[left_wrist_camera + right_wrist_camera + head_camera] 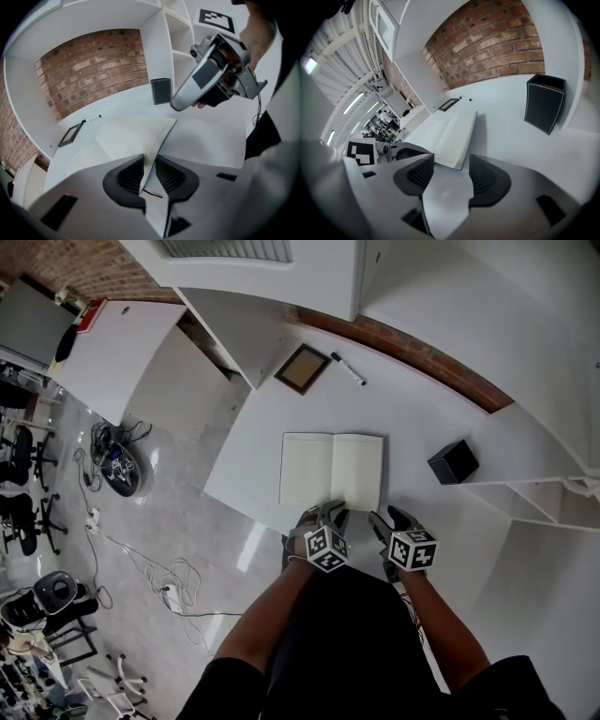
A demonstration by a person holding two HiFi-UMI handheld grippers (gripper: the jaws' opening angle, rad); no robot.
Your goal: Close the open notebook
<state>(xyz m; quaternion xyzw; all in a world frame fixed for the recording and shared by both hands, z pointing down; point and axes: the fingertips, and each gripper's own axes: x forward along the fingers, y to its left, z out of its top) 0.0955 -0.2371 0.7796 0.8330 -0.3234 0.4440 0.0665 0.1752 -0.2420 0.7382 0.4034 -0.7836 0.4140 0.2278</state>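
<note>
An open notebook (332, 470) with blank cream pages lies flat on the white table (412, 409). My left gripper (333, 512) is at its near edge, just right of the spine. In the left gripper view the edge of the right-hand leaf (157, 140) runs up between the ribbed pads (131, 176), and this gripper (149, 164) is shut on it; a red ribbon shows at the pads' base. My right gripper (384, 517) stands open beside the near right corner of the notebook (452, 136), with nothing between its jaws (451, 159). It also shows from the left gripper (211, 79).
A black box (454, 462) stands right of the notebook. A small picture frame (302, 368) and a marker pen (348, 369) lie at the back near the brick wall. White shelving (534, 493) borders the table on the right. Cables (112, 465) lie on the floor at left.
</note>
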